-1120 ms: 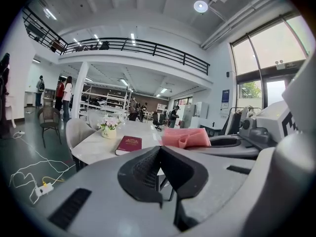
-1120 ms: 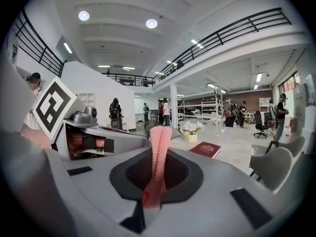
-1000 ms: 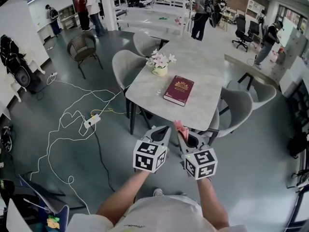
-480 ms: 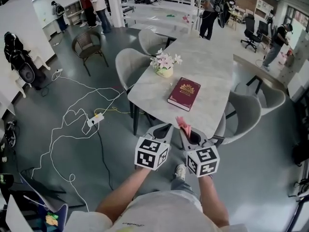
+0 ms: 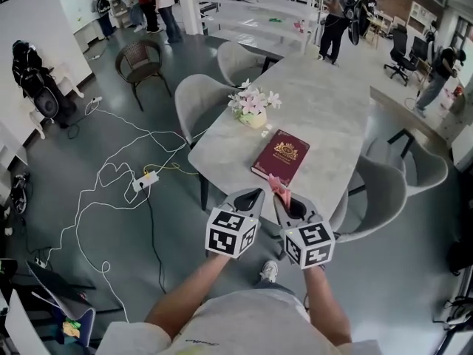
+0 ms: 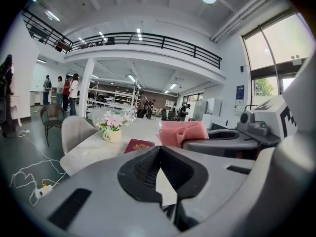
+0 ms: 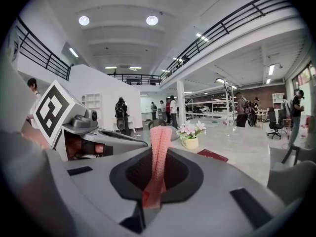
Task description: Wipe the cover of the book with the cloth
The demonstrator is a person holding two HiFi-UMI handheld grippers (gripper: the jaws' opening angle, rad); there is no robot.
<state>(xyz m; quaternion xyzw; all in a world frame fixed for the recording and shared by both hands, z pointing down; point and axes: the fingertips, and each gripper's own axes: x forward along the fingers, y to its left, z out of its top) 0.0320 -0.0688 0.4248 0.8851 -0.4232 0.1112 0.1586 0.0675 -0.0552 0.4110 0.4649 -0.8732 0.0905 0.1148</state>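
Right gripper view: right gripper [image 7: 158,154] is clamped on the pink cloth [image 7: 159,135]. Head view adds that the cloth is just short of the book [image 5: 281,154]. Left gripper [image 6: 159,149] is closed and empty. Book lies flat on the marble table [image 5: 325,102], flower pot [image 5: 253,111] just beyond it. Chairs [image 5: 198,98] flank the book; floor cables [image 5: 111,183] run well left of it.

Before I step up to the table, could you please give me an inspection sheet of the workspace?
Surface: pale grey table, holding just two items.
Job's things: dark red book lies closed on the table; pink cloth is off the book, in the right gripper.
Clutter: pot of flowers beyond the book, not touching it.
Grippers: left gripper jaws together, empty; right gripper shut on the cloth.
Cables: white cable and power strip on the floor left of the table.
Surroundings: grey chairs round the table; people standing far behind.
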